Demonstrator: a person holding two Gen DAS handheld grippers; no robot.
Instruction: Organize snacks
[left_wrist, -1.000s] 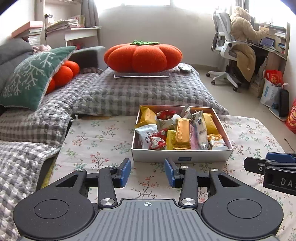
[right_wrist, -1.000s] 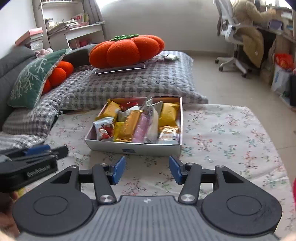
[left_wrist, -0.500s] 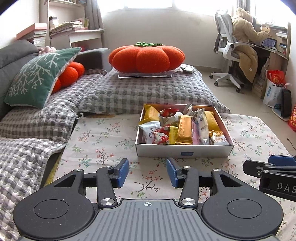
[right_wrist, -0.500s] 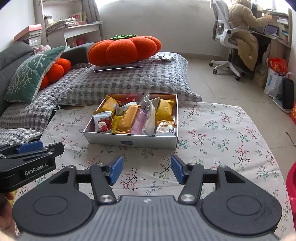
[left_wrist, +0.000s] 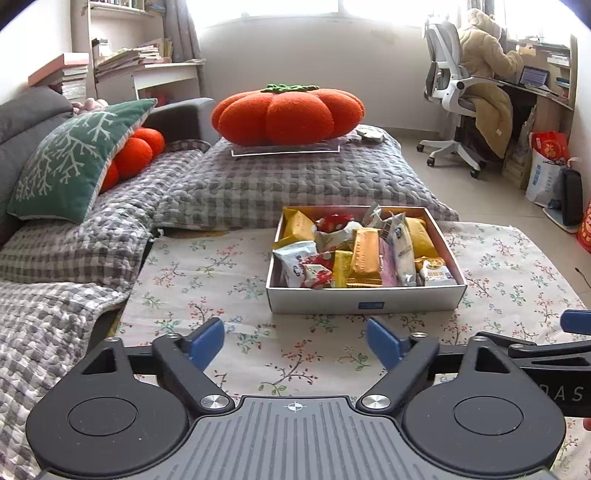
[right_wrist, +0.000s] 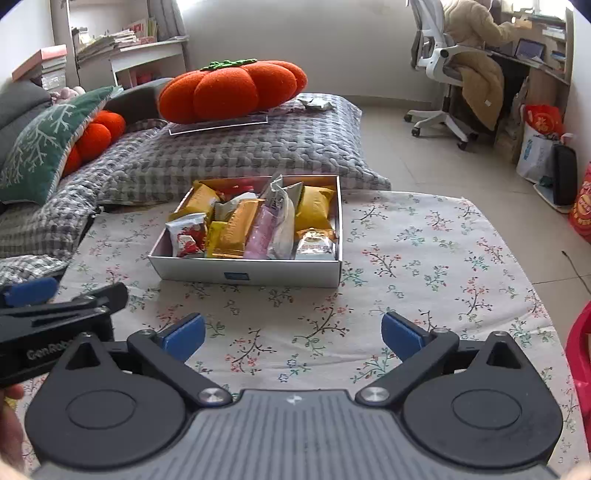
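On floral cloth (left_wrist: 207, 273): shallow cardboard box (left_wrist: 364, 304), crinkly foil snack packets (left_wrist: 364, 254); both grippers' jaws opening, empty

Orange, grey checks and small florals

The pumpkin cushion (left_wrist: 288, 116) is bright orange with a green stalk; the pillow (left_wrist: 74, 162) is dark green with a white branch pattern. The sofa cover (left_wrist: 280, 184) is grey-and-white check. The tablecloth (left_wrist: 207, 280) is cream with small red and green sprigs. The box (left_wrist: 364, 304) is white, its snack packets (left_wrist: 365, 254) yellow, red, white and pink.
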